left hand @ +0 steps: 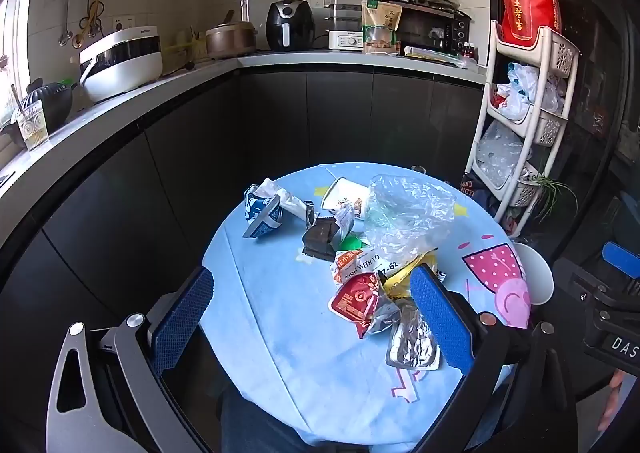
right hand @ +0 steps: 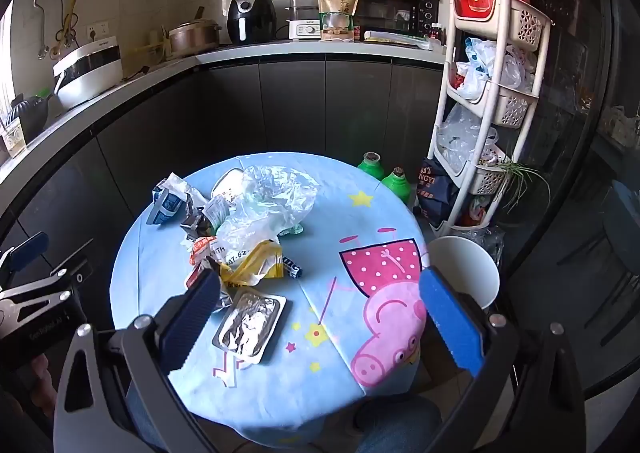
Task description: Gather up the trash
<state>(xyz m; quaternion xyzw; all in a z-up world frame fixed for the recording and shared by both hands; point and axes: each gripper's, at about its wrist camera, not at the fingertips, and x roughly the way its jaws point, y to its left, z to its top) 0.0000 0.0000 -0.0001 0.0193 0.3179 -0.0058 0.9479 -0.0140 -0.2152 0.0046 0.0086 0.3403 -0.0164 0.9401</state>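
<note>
A heap of trash lies on a round table with a blue cartoon cloth (left hand: 280, 333) (right hand: 304, 373). It holds a clear plastic bag (left hand: 404, 213) (right hand: 268, 205), a crushed blue carton (left hand: 262, 215) (right hand: 166, 205), a paper cup (left hand: 344, 197), a dark wrapper (left hand: 320, 239), a red sauce packet (left hand: 356, 299), a yellow wrapper (right hand: 256, 265) and a foil tray (left hand: 412, 345) (right hand: 250, 327). My left gripper (left hand: 312, 321) is open and empty above the table's near edge. My right gripper (right hand: 320, 321) is open and empty, its left finger beside the foil tray.
A white bin (right hand: 464, 273) (left hand: 536, 277) stands on the floor right of the table. Two green bottles (right hand: 384, 173) and a white basket rack (right hand: 488, 101) stand behind it. Dark cabinets and a counter with appliances (left hand: 280, 57) run along the back and left.
</note>
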